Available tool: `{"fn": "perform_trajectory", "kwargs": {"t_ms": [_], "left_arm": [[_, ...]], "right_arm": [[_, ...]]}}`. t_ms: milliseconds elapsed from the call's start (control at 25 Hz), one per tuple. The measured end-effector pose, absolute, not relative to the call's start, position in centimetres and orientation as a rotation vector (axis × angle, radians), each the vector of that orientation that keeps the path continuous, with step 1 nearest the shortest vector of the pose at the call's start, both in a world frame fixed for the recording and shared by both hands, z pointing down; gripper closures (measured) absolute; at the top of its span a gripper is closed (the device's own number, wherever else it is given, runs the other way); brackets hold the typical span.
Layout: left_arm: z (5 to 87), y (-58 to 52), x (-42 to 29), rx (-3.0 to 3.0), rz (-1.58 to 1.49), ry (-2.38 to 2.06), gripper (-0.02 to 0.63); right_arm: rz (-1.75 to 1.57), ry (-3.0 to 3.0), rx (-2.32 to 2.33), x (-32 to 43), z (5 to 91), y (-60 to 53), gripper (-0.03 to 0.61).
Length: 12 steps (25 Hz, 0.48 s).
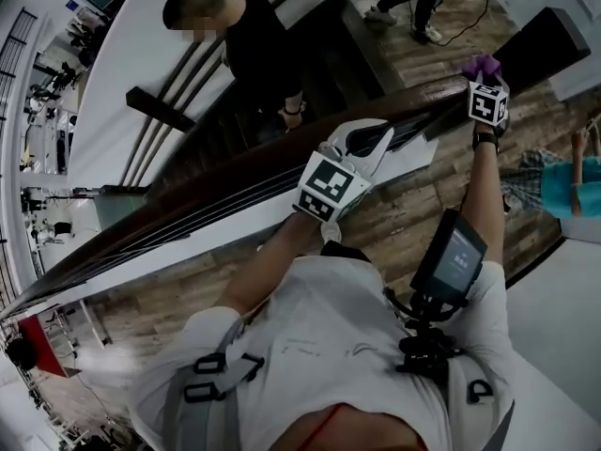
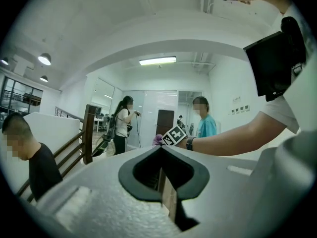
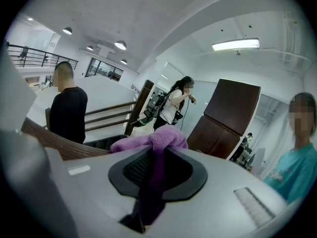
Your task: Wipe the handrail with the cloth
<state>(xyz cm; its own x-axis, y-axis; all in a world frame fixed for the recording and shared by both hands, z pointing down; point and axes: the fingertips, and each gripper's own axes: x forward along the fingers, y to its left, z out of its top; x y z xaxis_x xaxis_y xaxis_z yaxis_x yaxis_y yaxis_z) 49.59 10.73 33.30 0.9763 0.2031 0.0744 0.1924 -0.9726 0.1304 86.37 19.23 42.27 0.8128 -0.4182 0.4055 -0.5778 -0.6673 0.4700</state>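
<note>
Head view places 1 purple, fleecy cloth (image 1: 481, 66) at upper right, bunched at the tip of the right gripper (image 1: 485, 77) over the upper end of 1 dark brown wooden handrail (image 1: 188, 205), which runs diagonally up from lower left; contact between cloth and rail cannot be confirmed. Right gripper view alone shows the jaws clenched on the cloth, fabric hanging down through the slot, while left gripper view shows the left gripper (image 2: 159, 150) closed on nothing. Count: 2 grippers, 1 cloth, 1 handrail and 3 bystanders, namely 1 person in black (image 1: 239, 36), 1 person in teal (image 1: 573, 184) and 1 person in a white top (image 3: 173, 105).
</note>
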Motion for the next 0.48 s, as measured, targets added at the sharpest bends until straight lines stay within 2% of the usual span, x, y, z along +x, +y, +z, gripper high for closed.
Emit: {"fn": "perform_trajectory", "kwargs": {"t_ms": [200, 480], "left_arm": [[34.2, 6.8, 47.7, 3.014, 0.078, 0.192, 0.614], [33.5, 2.1, 39.2, 3.013, 0.018, 0.101, 0.614]], "right_arm": [[0.4, -0.829, 2.477, 84.0, 42.9, 15.6, 0.518], [0.312, -1.249, 2.515, 63.0, 42.1, 7.3, 0.517]]}}
